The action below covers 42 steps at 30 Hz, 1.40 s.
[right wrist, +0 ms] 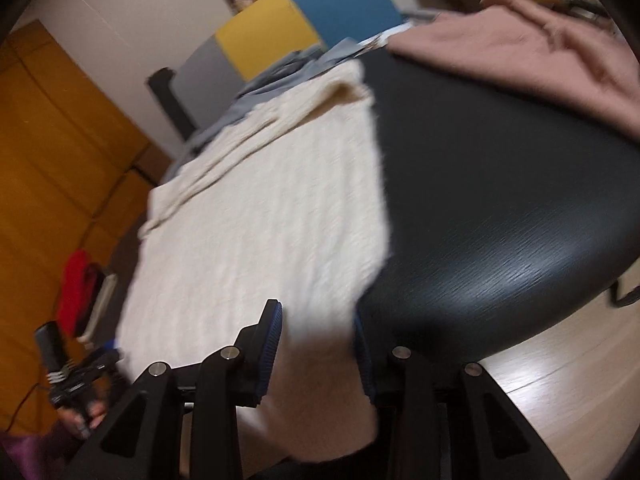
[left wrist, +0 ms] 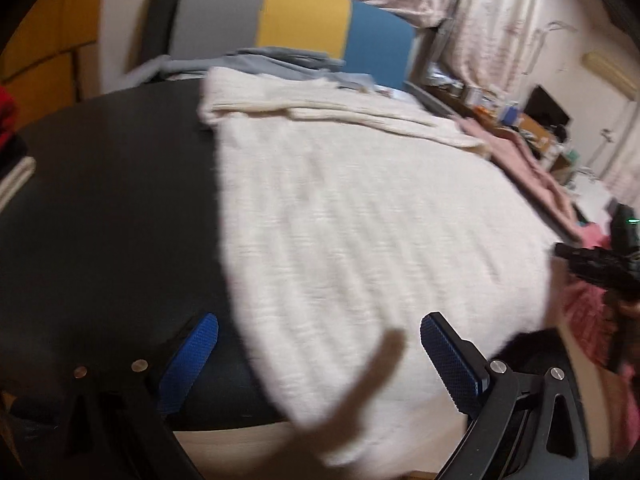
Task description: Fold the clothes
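A cream knitted sweater [left wrist: 360,208] lies spread on a black round table [left wrist: 112,220], its sleeves folded across the far end, its near hem hanging over the table's edge. My left gripper [left wrist: 320,356] is open, its blue pads [left wrist: 452,360] either side of the sweater's near left corner. In the right wrist view the sweater [right wrist: 256,220] runs between my right gripper's [right wrist: 316,356] fingers, whose jaws stand partly apart around the near right hem corner; whether they pinch it is unclear. The left gripper [right wrist: 80,376] shows at lower left there.
A pink garment [right wrist: 532,56] lies on the table's far right. Grey-blue clothes [left wrist: 276,60] lie beyond the sweater, before a chair with grey, yellow and blue back [left wrist: 304,20]. Red and white items [right wrist: 78,284] sit at the left. Wooden floor [right wrist: 560,368] shows below the table.
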Motion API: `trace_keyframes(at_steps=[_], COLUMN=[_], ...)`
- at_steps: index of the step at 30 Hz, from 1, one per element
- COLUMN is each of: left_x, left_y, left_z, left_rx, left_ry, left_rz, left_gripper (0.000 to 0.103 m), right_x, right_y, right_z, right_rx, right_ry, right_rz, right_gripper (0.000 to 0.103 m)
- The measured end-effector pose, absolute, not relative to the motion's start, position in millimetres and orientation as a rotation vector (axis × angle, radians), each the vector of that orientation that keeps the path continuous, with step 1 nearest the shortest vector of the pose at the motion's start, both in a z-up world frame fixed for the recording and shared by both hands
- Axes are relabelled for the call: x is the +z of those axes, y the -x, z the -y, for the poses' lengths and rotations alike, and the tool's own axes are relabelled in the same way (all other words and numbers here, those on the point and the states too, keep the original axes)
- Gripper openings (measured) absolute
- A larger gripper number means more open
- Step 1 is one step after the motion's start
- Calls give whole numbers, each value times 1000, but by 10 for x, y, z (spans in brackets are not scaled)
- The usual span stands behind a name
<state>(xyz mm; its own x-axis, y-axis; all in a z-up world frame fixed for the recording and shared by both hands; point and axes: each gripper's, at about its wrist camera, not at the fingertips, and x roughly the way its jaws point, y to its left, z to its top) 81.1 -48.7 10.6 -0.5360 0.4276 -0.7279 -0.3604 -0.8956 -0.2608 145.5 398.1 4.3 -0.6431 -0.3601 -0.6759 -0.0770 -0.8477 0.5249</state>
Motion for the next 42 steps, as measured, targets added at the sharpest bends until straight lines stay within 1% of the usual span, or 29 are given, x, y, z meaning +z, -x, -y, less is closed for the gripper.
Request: trace_keyframes(at_steps=[3,5,6,7,8,9,10,14,18,20,21,22,23,25,27,28,29,30,31,34,36,39,42], left_x=[96,96,100,104,108,108,105,112,122,127,128,128,124,110,100,102,106,110,100,71,70,140,253], left_y=[-833,-853,-857,-860,-865,-866,-866,-887,-911,-926,-940,-956,-974,-1005,-1012,-1013,-1013,-1013,-1005,-972,-954,-963,-1030], left_z=[417,406,403,397,389,383,379,461,551,571,556,541,532,522,507,499,490,482,475,540,625,827,1022], left_rx=[2422,2434,2441,2449,2459,2461,2458,2417,2371,2350,2340,2330,2326,2328,2334,2330,2322,2314,2302,2259,2240,2208,2204], left_ry=[1164,1158,1160,1160,1159,1156,1152,1159,1167,1172,1177,1183,1186,1191,1193,1194,1195,1196,1210,1234,1248,1235,1224], left_rz=[69,62,53,32,5,-15,-31,35,111,127,114,103,94,81,78,77,75,73,71,118,163,304,397], left_gripper=[101,100,94,84,76,66,64,63,64,68,74,78,78,79,79,78,71,45,24,13,11,9,9], right_x=[8,-19,-31,-42,-47,-41,-36,-100,-148,-161,-171,-180,-186,-189,-205,-202,-184,-166,-147,-81,-42,17,83], right_y=[-1514,-1541,-1552,-1557,-1561,-1559,-1555,-1551,-1605,-1608,-1601,-1595,-1592,-1597,-1616,-1624,-1633,-1641,-1648,-1661,-1677,-1726,-1804], right_z=[-3959,-3985,-3996,-4004,-4006,-3992,-3973,-3894,-3765,-3727,-3714,-3701,-3690,-3687,-3694,-3691,-3697,-3708,-3720,-3757,-3769,-3762,-3690], right_rx=[-2574,-2556,-2549,-2545,-2545,-2551,-2542,-2394,-2408,-2393,-2384,-2375,-2372,-2386,-2394,-2387,-2383,-2384,-2383,-2362,-2350,-2302,-2240], right_ry=[-1210,-1193,-1186,-1181,-1178,-1180,-1186,-1253,-1301,-1293,-1294,-1295,-1295,-1295,-1303,-1296,-1282,-1275,-1266,-1222,-1197,-1134,-1087], right_rz=[788,846,873,899,915,915,916,946,845,884,905,926,938,939,947,954,960,965,974,1023,1042,1080,1089], right_gripper=[35,35,35,35,35,35,35,37,37,37,37,37,37,34,22,20,19,18,17,16,16,15,15])
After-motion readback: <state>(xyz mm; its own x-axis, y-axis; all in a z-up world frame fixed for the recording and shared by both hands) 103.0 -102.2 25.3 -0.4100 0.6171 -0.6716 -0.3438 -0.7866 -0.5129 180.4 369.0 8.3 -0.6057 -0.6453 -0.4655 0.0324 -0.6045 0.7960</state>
